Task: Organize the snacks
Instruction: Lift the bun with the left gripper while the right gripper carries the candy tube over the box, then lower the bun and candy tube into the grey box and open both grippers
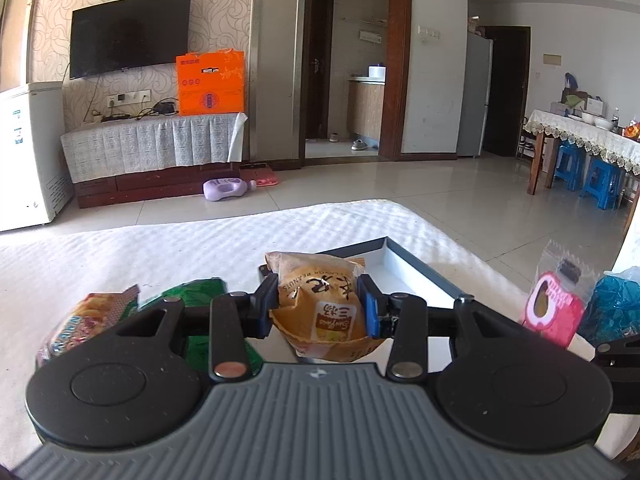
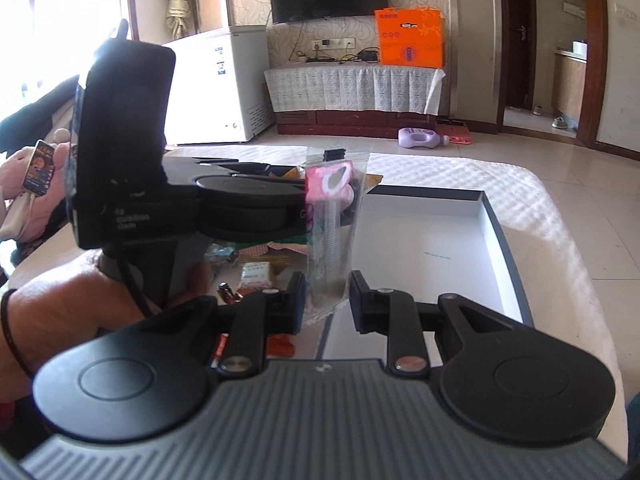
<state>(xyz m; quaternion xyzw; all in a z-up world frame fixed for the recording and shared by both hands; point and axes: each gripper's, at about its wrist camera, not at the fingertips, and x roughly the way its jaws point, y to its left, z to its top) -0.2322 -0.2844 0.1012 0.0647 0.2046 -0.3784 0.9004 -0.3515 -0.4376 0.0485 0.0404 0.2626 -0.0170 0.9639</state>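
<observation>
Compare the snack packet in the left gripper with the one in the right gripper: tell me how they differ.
The peanut packet is opaque golden-brown and puffy; the clear bag is see-through with a pink label, flat and slim. The peanut packet fills the gap of the left gripper, held across its width; the clear bag stands upright, pinched at its bottom edge by the right gripper. Both are held up near the open box.
</observation>
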